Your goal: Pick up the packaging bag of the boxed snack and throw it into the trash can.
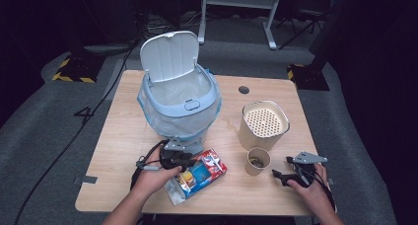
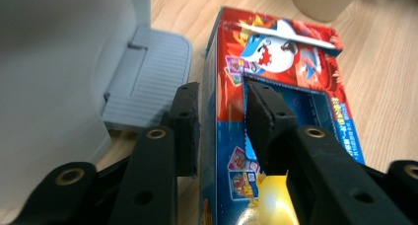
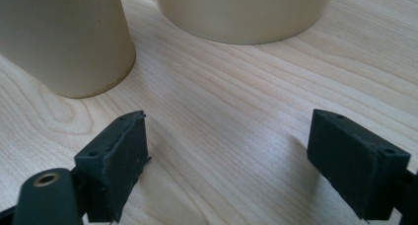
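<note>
- Left hand-held gripper [image 2: 222,131]: black jaws straddle the long edge of the carton [image 2: 286,92], pads against its side and top face; gripping it.
- Carton: flat printed cardboard box, glossy red above and blue below, cartoon figures, lying on the counter [image 1: 113,151] just in front of the bin [image 1: 180,104].
- Right hand-held gripper [image 3: 229,161]: jaws wide apart, nothing between, over bare pale woodgrain.
- Paper cup [image 1: 258,161]: matte beige, tapered, round.
- Bin: pale blue plastic, ribbed grey pedal, lid up.

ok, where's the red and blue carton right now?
High view: the carton lies flat near the table's front edge, just in front of the bin, left of the paper cup, between the left gripper's jaws.
</note>
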{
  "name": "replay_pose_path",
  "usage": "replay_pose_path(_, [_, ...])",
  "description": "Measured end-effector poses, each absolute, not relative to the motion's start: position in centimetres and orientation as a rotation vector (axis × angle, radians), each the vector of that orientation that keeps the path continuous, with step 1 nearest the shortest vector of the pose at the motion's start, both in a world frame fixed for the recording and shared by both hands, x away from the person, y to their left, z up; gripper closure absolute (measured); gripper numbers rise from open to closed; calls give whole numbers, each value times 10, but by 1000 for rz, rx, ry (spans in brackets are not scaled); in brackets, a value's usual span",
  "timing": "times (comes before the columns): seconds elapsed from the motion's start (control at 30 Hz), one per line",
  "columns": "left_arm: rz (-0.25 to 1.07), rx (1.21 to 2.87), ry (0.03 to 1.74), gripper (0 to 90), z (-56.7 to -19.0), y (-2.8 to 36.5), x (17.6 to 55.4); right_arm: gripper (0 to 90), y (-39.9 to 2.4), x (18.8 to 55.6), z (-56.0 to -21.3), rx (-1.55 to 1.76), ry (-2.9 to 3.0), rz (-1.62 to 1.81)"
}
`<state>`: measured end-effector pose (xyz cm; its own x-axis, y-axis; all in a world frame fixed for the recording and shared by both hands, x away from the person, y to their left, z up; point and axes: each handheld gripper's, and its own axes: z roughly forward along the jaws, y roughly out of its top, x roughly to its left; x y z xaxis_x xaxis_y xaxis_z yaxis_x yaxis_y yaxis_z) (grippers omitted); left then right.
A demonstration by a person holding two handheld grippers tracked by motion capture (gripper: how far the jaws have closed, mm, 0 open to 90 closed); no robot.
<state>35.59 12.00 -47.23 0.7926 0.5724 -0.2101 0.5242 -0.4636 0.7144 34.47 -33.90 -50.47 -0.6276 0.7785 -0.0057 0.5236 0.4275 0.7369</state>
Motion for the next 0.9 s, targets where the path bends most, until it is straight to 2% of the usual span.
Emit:
replay_pose_path(0.13, [75, 2171, 814, 733, -473, 118, 357, 156, -339, 345, -505, 1114, 2341, 1026])
replay_pose_path(0.5, [113, 2193, 840, 767, -469, 116, 354, 156, -339, 345, -505, 1114, 2341, 1025])
replay_pose_path(0.9, [142, 2042, 776, 770, -445, 117, 343, 156, -339, 345, -505, 1115, 2341, 1026])
